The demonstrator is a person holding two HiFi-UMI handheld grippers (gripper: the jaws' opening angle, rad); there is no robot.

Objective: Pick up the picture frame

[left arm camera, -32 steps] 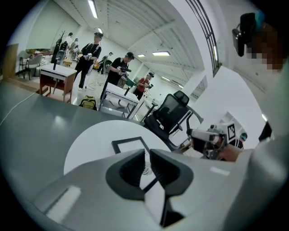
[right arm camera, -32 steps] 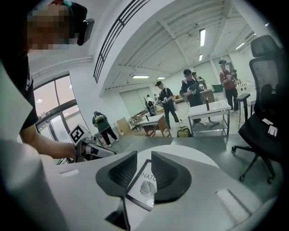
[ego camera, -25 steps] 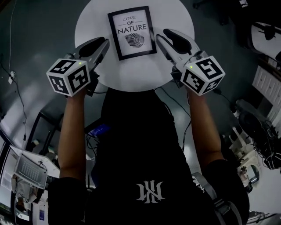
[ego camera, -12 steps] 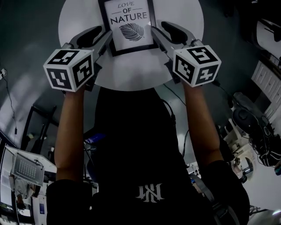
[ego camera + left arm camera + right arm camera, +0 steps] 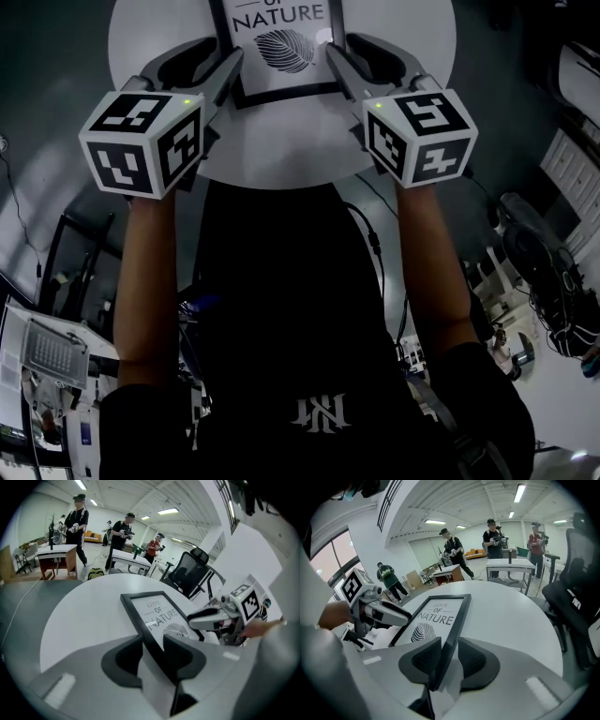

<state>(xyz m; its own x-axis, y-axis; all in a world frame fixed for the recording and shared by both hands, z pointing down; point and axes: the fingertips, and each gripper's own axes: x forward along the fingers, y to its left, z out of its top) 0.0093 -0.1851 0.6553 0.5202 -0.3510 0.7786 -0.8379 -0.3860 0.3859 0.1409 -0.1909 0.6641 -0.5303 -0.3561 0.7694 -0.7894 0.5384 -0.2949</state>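
the picture frame [image 5: 281,42] lay flat on the round white tabletop [image 5: 281,150], its long axis running straight away from us and its printed leaf toward the end nearest our body. everything here we placed against that frame.

our left claw [image 5: 152,639] sat at the frame's left long rail, close to the near corner. its jaws stood wide apart, with the black rail between them. a strip of bare tabletop showed on the outer side of the rail, so the pads were not pressing on it.

our right claw [image 5: 449,644] sat at the frame's right long rail, also close to the near corner, mirroring the left. its jaws were closing, and the rail ran between them. the inner pad looked close against the rail, while a sliver of gap showed at the outer pad, so we judged it had no grip yet.

both claws pointed down and along the frame's long axis, so each rail ran lengthwise through its jaw gap. neither hand was nearer than the other. we judged the lift would depend on both claws pinching their rails across the rail's thin width. if only one side gripped, the frame would probably tip or pivot on the opposite rail.
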